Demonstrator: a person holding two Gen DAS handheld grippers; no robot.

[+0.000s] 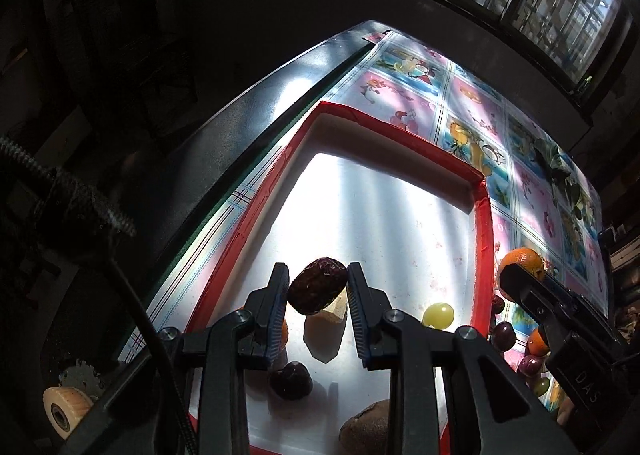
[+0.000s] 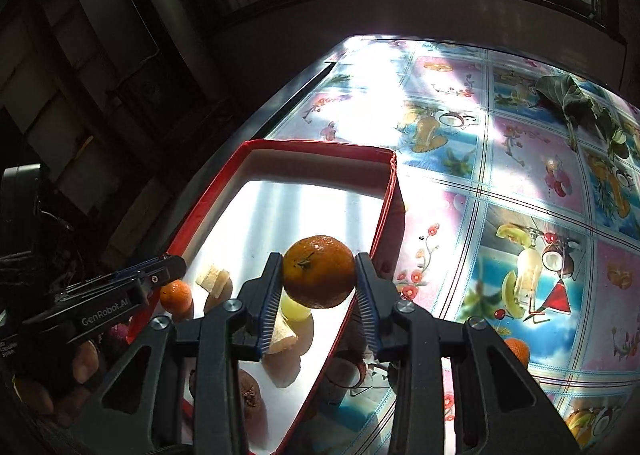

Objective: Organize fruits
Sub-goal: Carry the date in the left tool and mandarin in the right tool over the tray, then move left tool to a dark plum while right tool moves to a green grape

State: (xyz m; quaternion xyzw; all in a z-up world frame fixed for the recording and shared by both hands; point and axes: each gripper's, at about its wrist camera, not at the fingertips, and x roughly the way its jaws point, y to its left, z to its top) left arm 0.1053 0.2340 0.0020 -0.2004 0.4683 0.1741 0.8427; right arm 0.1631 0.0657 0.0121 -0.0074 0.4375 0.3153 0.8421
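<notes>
My left gripper (image 1: 318, 289) is shut on a dark red date (image 1: 317, 291) and holds it above the white floor of the red-rimmed tray (image 1: 400, 135). My right gripper (image 2: 318, 275) is shut on an orange mandarin (image 2: 319, 271) and holds it over the tray's right rim (image 2: 384, 211). In the tray lie a green grape (image 1: 439, 315), a pale fruit wedge (image 1: 334, 311), a dark cherry (image 1: 291, 379), a brown kiwi (image 1: 366, 429) and a small mandarin (image 2: 176, 295). The right gripper also shows in the left wrist view (image 1: 516, 275), beside the tray.
Loose fruit lies on the patterned tablecloth right of the tray: dark plums (image 1: 503, 336), a small orange (image 1: 538, 343) and a green grape (image 1: 541, 386). A leafy green sprig (image 2: 572, 103) lies at the far right. The table's left edge (image 1: 256, 95) drops into dark room.
</notes>
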